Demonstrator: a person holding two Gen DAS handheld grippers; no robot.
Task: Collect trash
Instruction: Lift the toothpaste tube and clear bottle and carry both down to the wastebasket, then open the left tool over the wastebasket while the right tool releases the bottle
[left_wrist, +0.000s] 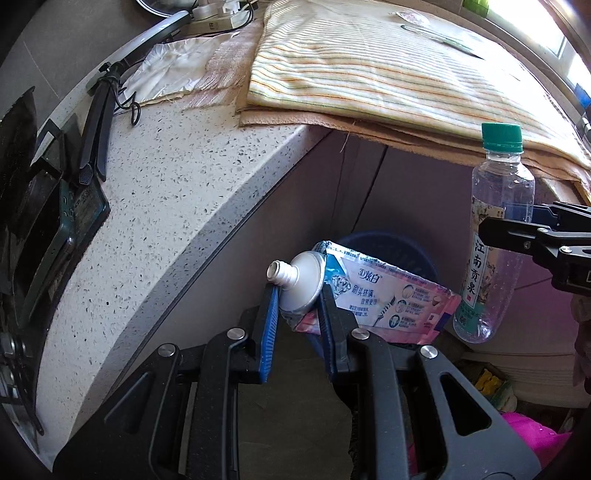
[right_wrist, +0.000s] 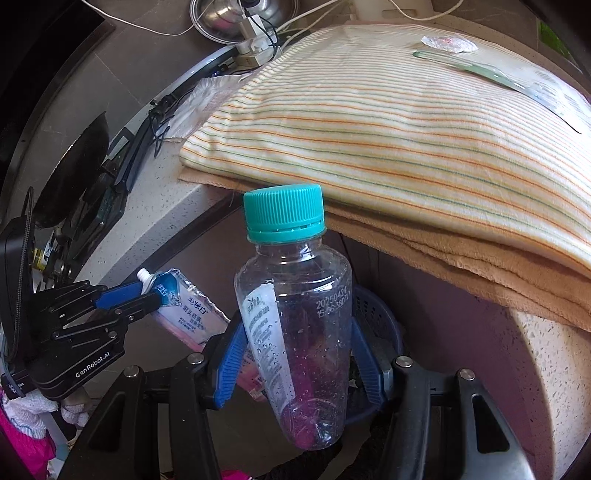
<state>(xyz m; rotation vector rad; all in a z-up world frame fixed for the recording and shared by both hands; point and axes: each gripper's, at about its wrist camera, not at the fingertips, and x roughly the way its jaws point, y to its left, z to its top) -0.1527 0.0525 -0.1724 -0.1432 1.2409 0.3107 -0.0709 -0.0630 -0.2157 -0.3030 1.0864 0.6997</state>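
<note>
My left gripper (left_wrist: 297, 295) is shut on the neck end of a squeezed toothpaste tube (left_wrist: 388, 295), its capless nozzle pointing left. The same tube (right_wrist: 184, 310) shows in the right wrist view, held by the left gripper (right_wrist: 147, 291). My right gripper (right_wrist: 295, 354) is shut on an empty clear plastic bottle (right_wrist: 295, 314) with a green cap, held upright. In the left wrist view that bottle (left_wrist: 498, 236) hangs at the right with the right gripper's fingers (left_wrist: 517, 236) on it. A blue plastic basket (left_wrist: 399, 247) sits below both items, on the floor beside the counter (left_wrist: 166, 206).
A striped folded cloth (right_wrist: 388, 122) lies on the speckled counter, overhanging its edge above the basket (right_wrist: 380, 317). A wrapper (right_wrist: 447, 44) and a clear strip lie on the cloth. Cables, a power strip and a black stove edge (left_wrist: 33, 221) crowd the counter's left. Pink items (left_wrist: 528, 435) lie on the floor.
</note>
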